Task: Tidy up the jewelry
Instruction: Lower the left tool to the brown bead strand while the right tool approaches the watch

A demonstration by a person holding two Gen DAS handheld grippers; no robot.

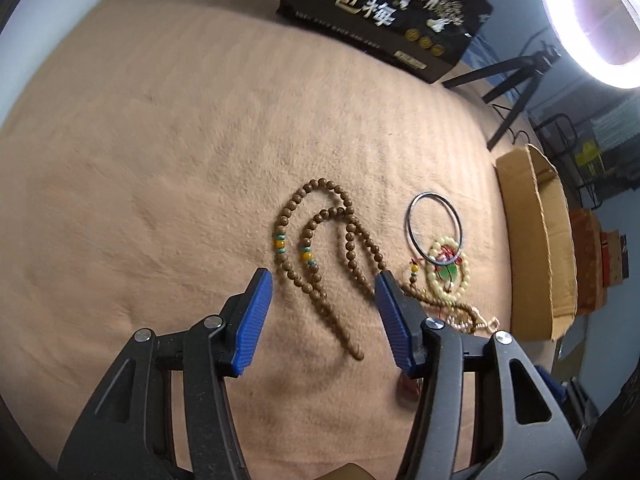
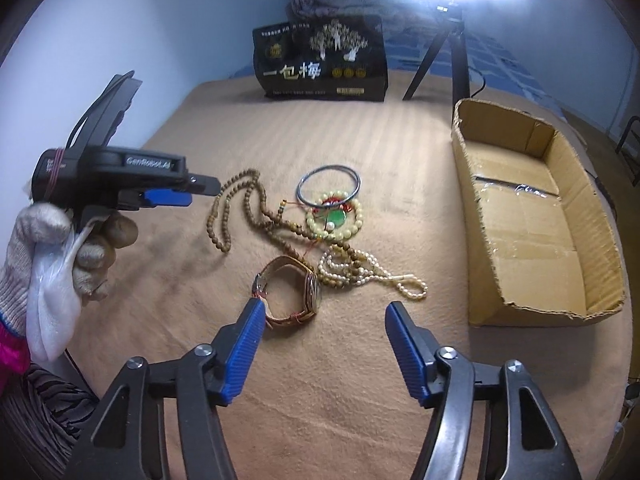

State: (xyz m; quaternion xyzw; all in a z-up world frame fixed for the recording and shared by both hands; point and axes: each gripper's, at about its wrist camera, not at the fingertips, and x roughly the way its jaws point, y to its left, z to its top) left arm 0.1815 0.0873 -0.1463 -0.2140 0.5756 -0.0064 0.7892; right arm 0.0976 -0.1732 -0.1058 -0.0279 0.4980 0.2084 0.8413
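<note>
tan blanket (image 2: 320, 380) covers the surface. right gripper (image 2: 324, 320) gapes beside a wristwatch (image 2: 296, 292); left gripper (image 1: 324, 300) gapes over brown prayer beads (image 1: 320, 240). beyond: metal bangle (image 2: 328, 184), empty cardboard box (image 2: 532, 220).

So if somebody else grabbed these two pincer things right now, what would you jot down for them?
Left gripper: open, holds nothing, poised over the brown bead necklace.
Right gripper: open, holds nothing, just short of the wristwatch.
On the tan cloth, in one loose heap: necklace, watch, metal bangle, cream bead bracelet with a green pendant, small pearl strand.
Cardboard box on the right: nothing visible inside.
Done: nothing sorted.
Left: every piece, presumably into the box.
</note>
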